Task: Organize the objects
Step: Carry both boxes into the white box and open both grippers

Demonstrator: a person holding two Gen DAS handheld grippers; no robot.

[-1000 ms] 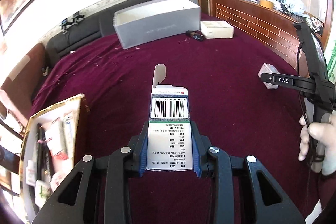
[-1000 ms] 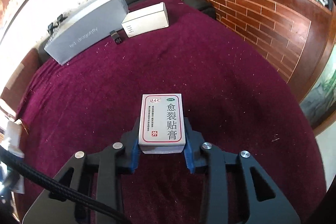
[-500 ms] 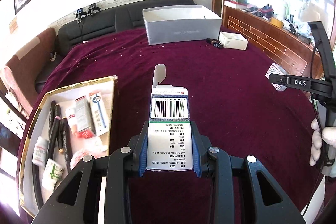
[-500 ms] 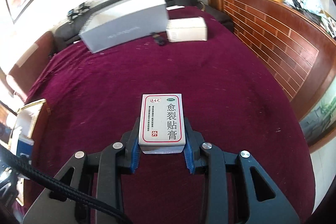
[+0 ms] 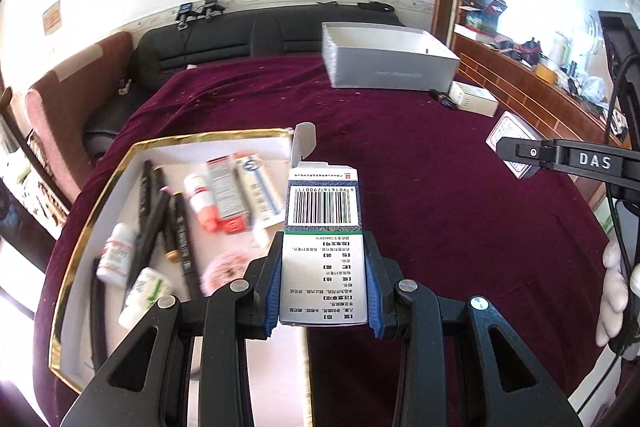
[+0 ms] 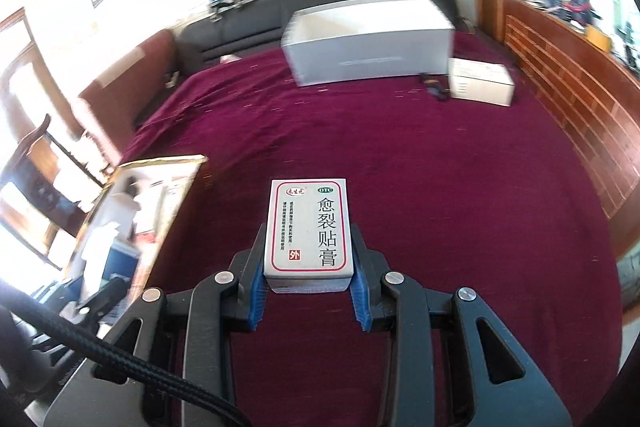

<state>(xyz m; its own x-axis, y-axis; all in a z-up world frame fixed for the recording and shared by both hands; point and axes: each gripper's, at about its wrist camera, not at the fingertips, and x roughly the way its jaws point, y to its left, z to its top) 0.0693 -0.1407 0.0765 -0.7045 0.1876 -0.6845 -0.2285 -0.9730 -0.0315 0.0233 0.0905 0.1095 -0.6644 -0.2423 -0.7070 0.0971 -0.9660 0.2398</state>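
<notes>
Cartons (image 5: 323, 251) beside tray's gold rim (image 5: 208, 138)

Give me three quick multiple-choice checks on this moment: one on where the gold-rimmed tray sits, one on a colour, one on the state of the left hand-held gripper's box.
1. In the left wrist view, the gold-rimmed tray lies
A. left of the held barcode box
B. right of it
C. on top of the grey open box

2. The cloth under everything is
A. green
B. dark red
C. white

3. The barcode box in the left hand-held gripper has its end flap
A. taped shut
C. torn away
B. standing open

Answers:
1 A, the tray with pens and bottles fills the lower left, beside the box.
2 B, a maroon cloth covers the whole surface.
3 B, a white flap sticks up at the box's far end.
</notes>
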